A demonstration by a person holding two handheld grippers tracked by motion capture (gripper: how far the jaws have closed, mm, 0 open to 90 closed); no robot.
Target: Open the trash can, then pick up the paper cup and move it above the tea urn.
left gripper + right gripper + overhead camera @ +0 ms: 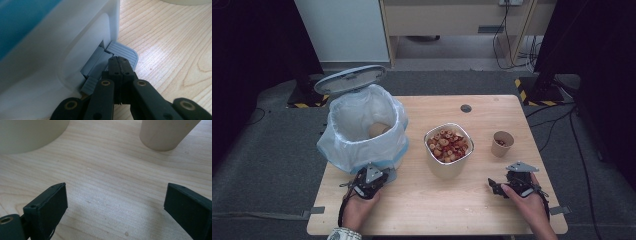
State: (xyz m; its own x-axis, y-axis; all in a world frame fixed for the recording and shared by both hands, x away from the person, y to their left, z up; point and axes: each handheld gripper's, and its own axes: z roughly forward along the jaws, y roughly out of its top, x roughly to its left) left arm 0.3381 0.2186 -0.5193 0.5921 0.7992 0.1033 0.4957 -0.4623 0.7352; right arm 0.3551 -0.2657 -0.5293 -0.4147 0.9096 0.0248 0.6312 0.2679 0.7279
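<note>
The left gripper (119, 60) was seen clenched, jaws pressed together with nothing between them — their tips set on the grey pedal (125, 51) of the pedal bin (362, 127), lid raised. Further right, the right gripper (116, 202) was held wide open over bare table (112, 170) — nothing grasped.

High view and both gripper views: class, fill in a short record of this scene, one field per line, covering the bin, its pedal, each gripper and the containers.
bin: white pedal bin, lid up, lined with a bag
pedal: grey pedal at the bin's foot
left gripper: left gripper, jaws shut, tips on the pedal
right gripper: right gripper, jaws open, nothing between them
containers: tub of snacks; small paper cup
surface: wooden table
</note>
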